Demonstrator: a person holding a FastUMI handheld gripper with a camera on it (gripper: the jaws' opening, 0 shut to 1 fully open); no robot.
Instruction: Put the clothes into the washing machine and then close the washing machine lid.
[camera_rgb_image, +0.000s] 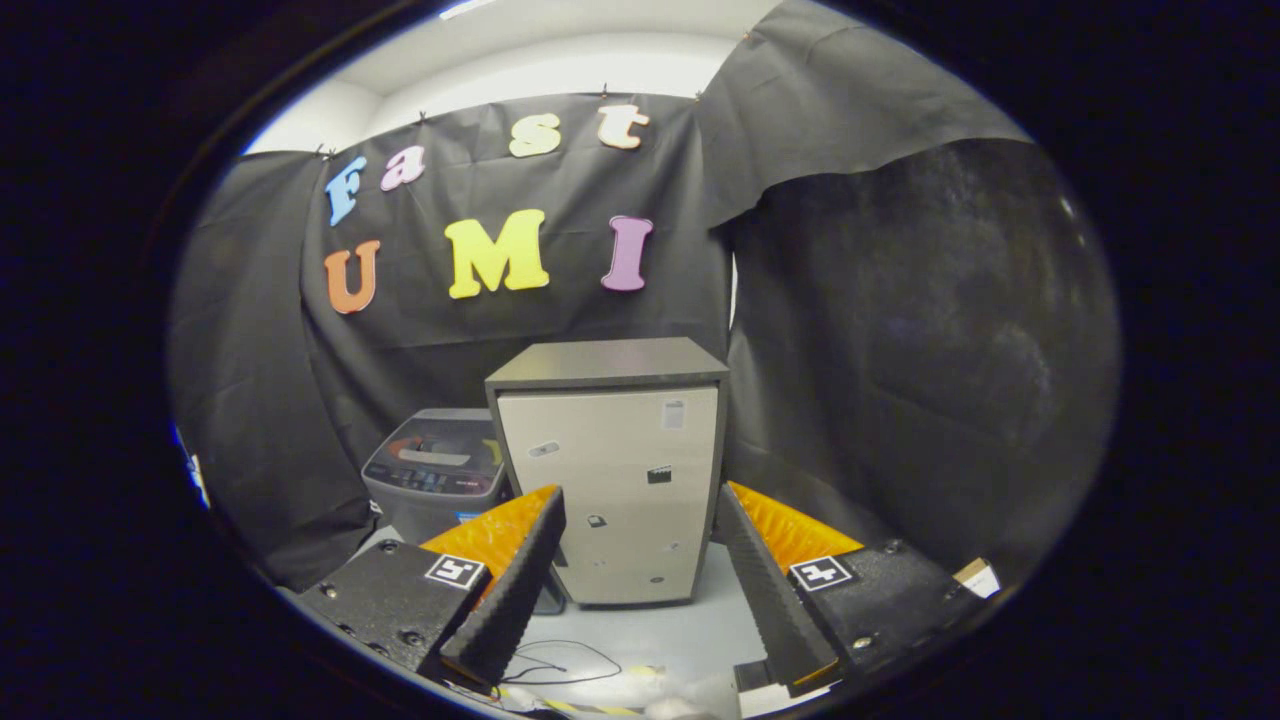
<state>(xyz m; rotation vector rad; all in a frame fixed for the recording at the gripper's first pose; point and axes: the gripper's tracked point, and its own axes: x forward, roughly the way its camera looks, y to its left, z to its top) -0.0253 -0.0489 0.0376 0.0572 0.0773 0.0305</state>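
A: Gripper view first. How do the jaws stand?

B: The gripper (640, 590) is spread wide, nothing between its fingers, held well back from everything.

A: And the washing machine?

B: The washing machine (437, 468) sits beyond the fingers and off toward the left one, low against the booth wall. Its lid looks down, though at this range I can't be sure. Straight ahead, framed between the fingers, is a tall cabinet (612, 470) just beside the machine, on its right.

A: The clothes?

B: Something pale lies on the floor (650, 630) below the fingertips, too blurred to name. A thin cable (560, 665) trails there too.

A: So the next move?

B: I'd judge a turn leftward past the cabinet, since the machine lies left of the jaws' line.
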